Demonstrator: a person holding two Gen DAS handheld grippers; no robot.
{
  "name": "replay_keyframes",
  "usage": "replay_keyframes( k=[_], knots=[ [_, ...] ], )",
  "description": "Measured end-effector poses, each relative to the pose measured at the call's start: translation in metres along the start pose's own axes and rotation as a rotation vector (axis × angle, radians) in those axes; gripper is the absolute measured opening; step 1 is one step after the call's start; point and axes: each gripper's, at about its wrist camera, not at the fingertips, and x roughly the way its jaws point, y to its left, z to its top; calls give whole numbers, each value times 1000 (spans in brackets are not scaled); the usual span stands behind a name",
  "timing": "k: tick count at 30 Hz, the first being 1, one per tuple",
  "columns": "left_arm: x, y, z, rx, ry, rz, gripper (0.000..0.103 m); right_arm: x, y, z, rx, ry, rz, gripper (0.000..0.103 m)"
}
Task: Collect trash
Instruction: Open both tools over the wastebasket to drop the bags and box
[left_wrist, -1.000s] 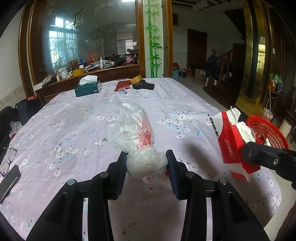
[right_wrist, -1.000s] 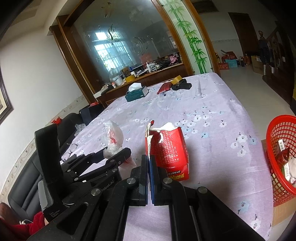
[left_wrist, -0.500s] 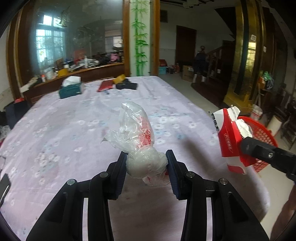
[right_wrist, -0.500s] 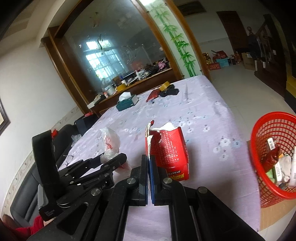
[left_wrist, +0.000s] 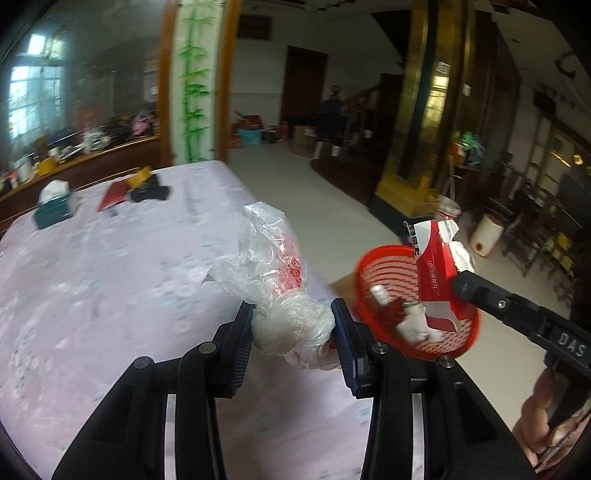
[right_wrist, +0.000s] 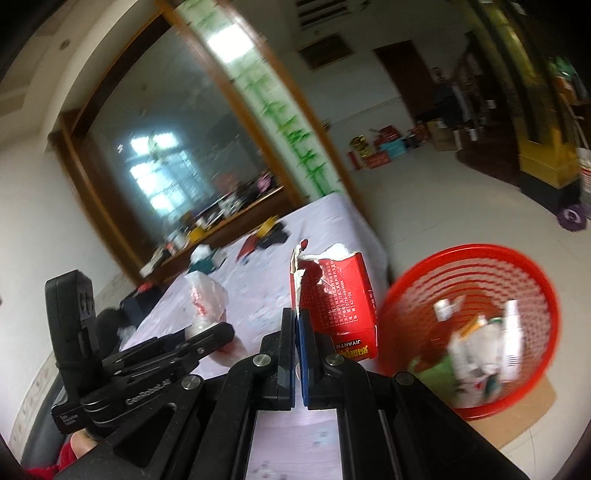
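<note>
Left wrist view: the left gripper (left_wrist: 293, 325) is partly closed on a crumpled clear plastic bag (left_wrist: 275, 280) with red print; both pads press against the bag's knotted white lower part, and its loose top stands up above the fingers. Below and behind it lies the table (left_wrist: 92, 295), covered with a pale lilac flowered cloth. At the table's far end sit a green tissue box (left_wrist: 53, 210), a flat red packet (left_wrist: 114, 195), a yellow item and a dark one, all blurred.

To the right, the right gripper (left_wrist: 456, 275) enters from the frame edge and holds a torn red-and-white carton (left_wrist: 436, 273) in the air, in front of the red mesh basket (left_wrist: 388, 262). The basket stands on the floor just beside the table's corner and contains several pale pieces of trash, too blurred to identify. A part of the person's hand (left_wrist: 543, 417) shows at the lower right.

Right wrist view: the right gripper (right_wrist: 298, 325) is fully closed, its two pads pinching a thin edge of the carton (right_wrist: 334, 299), which stands upright, its torn top open. The basket (right_wrist: 476, 258) lies to the right and below, on a piece of cardboard (right_wrist: 532, 413). The left gripper (right_wrist: 210, 328) with the bag (right_wrist: 205, 295) appears at left, over the table (right_wrist: 258, 288).
</note>
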Motion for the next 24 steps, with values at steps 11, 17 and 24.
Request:
replay_keyframes(
  k=[11,17,24],
  knots=[
    [50,-79,18,98,45,-129,40,-40,-72,13,130,-88,-92,3],
    [79,-101,17,118,85,-153,40,-43,-95,16,169,-89,-103,3],
    [107,-114,15,130,117,-156,53,-34,-109,16,184,-65,-114,5]
  ],
)
